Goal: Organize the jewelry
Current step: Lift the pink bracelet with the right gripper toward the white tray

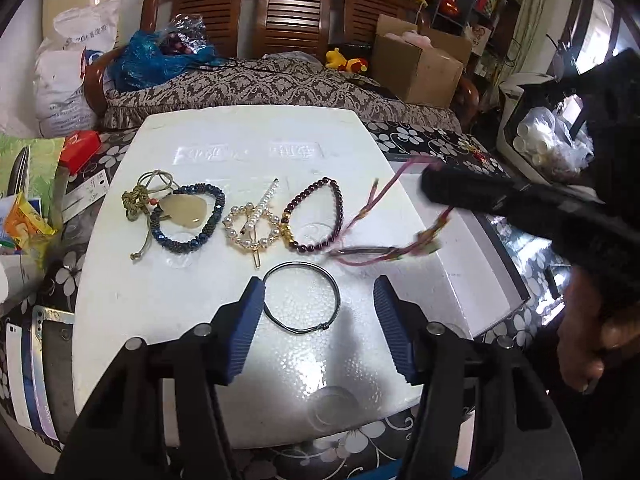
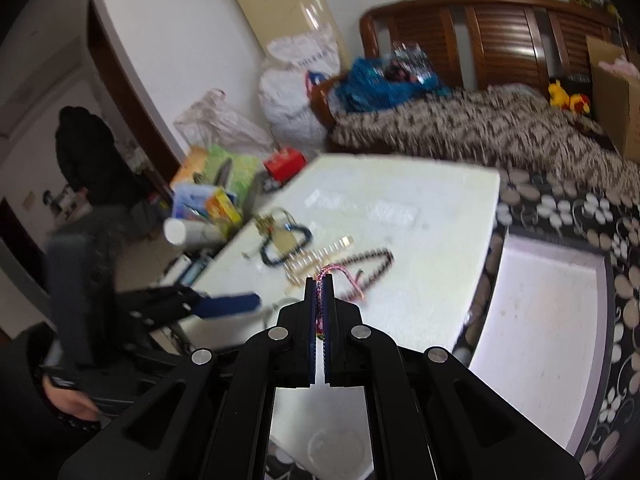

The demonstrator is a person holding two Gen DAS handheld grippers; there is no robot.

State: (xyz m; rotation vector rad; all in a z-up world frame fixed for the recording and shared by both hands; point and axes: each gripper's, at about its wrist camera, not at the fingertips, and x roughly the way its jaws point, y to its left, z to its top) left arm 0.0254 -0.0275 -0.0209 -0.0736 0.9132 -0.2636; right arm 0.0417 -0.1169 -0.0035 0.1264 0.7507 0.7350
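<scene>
I judge the task about half done. On the white foam board (image 1: 208,292) four pieces already lie in a row: a jade pendant on olive cord (image 1: 186,208) at about 10 o'clock in the left wrist view, a dark blue bead bracelet (image 1: 176,240) overlapping it, a pearl hair clip (image 1: 252,226) near 12 o'clock, and a garnet bead bracelet (image 1: 316,216) just right of it.

My right gripper (image 2: 320,280) has its jaws pressed together on a pink woven cord bracelet (image 1: 384,216). The cord hangs partly in the air at 2 o'clock, and its lower loop seems to touch the board; I cannot tell this for sure, because of blur. It is not yet laid down.

My left gripper (image 1: 320,312) is wide apart and holds nothing. Between its blue pads lies a thin dark wire bangle (image 1: 302,298), close to the left pad. This one is still to be placed, I think.

The board rests on a table with a black flower-pattern cloth (image 1: 424,136). A white box lid (image 2: 540,320) lies at 3 o'clock. Behind stands a wooden bench (image 1: 288,12) with a patterned cushion, bags and a cardboard box (image 1: 416,64).
</scene>
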